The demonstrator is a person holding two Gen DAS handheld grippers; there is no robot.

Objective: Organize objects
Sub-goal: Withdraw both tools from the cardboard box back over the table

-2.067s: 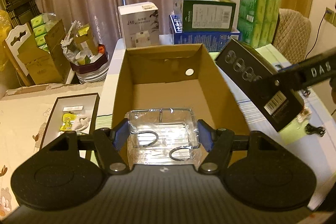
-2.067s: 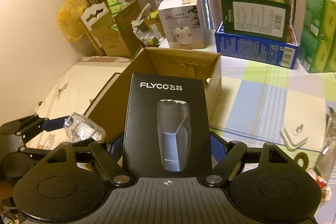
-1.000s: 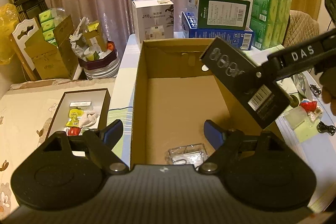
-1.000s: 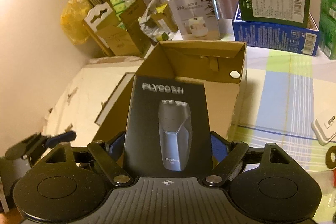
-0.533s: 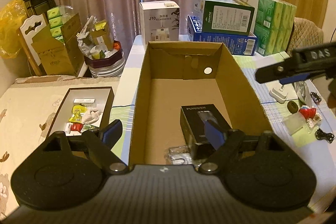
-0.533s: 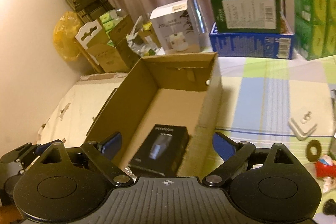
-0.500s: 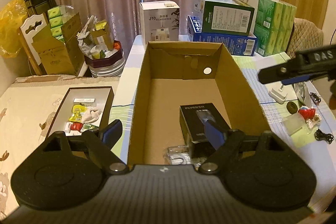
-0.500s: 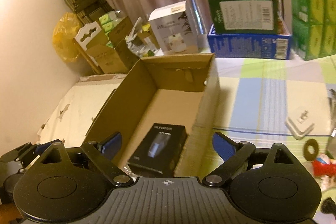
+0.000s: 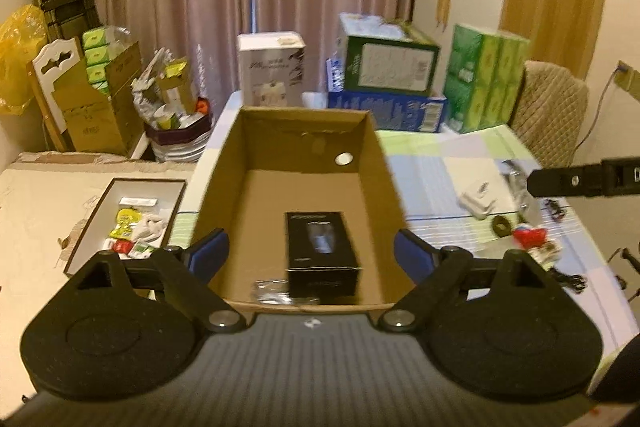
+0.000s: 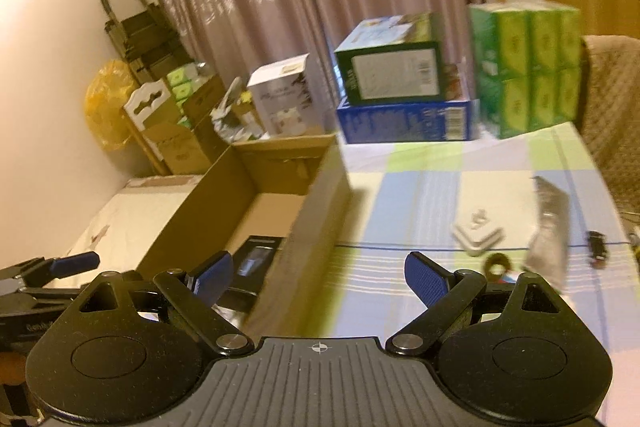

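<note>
An open cardboard box (image 9: 224,187) (image 10: 320,211) stands on the table. Inside it lies a black shaver box (image 9: 320,247) (image 10: 256,259), with a clear plastic case (image 9: 270,287) beside its near end. My left gripper (image 9: 310,255) hangs over the box's near edge, its jaws opening, with nothing between them. My right gripper (image 10: 318,277) is open and empty, above the box's right wall and the tablecloth. Small items lie on the cloth to the right: a white plug (image 10: 478,233) (image 9: 476,201), a brown ring (image 10: 498,267), a silver packet (image 10: 550,227).
Stacked cartons (image 9: 386,87) and green tissue packs (image 9: 486,79) line the table's far end. A white box (image 9: 272,67) stands behind the cardboard box. A shallow tray of sachets (image 9: 132,219) lies at the left. A padded chair (image 9: 552,107) is at the right.
The right gripper let the black shaver box go into the cardboard box and swung right toward the tablecloth. The left gripper drew back from the box, leaving the clear case inside.
</note>
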